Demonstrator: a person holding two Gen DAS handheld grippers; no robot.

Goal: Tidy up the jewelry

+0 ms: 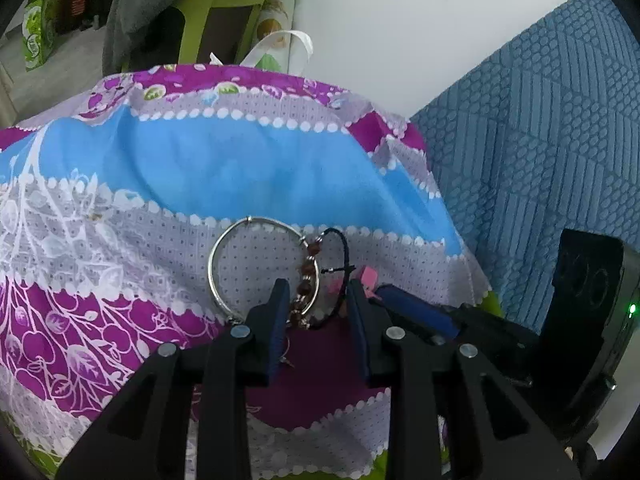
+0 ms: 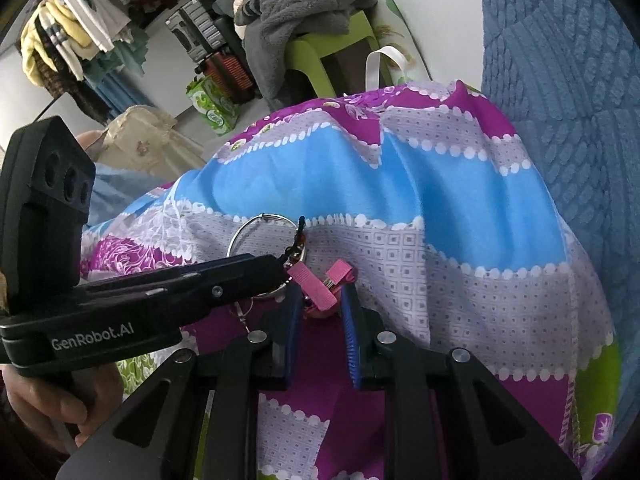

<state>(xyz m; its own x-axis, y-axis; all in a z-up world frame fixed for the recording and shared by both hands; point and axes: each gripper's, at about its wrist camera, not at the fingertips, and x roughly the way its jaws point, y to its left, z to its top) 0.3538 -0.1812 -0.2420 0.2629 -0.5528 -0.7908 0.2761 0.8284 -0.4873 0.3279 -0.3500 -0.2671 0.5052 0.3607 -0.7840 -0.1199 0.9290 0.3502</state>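
Observation:
A silver bangle (image 1: 224,248) lies on a purple, blue and lilac patterned cloth (image 1: 200,160). A bracelet of brown beads on black cord (image 1: 310,276) stands against the bangle's right edge. My left gripper (image 1: 318,292) is shut on this bracelet, and the bangle's rim also runs between its blue pads. In the right wrist view the left gripper (image 2: 282,264) reaches in from the left to the bangle (image 2: 244,236). My right gripper (image 2: 322,294) is shut on a pink ribbon hair clip (image 2: 316,284). A thin silver hoop (image 2: 244,312) lies just below.
A blue textured cover (image 1: 540,120) borders the cloth on the right. Behind the cloth are a green stool (image 2: 352,36) with a grey towel (image 2: 304,4), a white strap (image 2: 380,60), suitcases and hanging clothes. A person's hand (image 2: 36,400) holds the left gripper.

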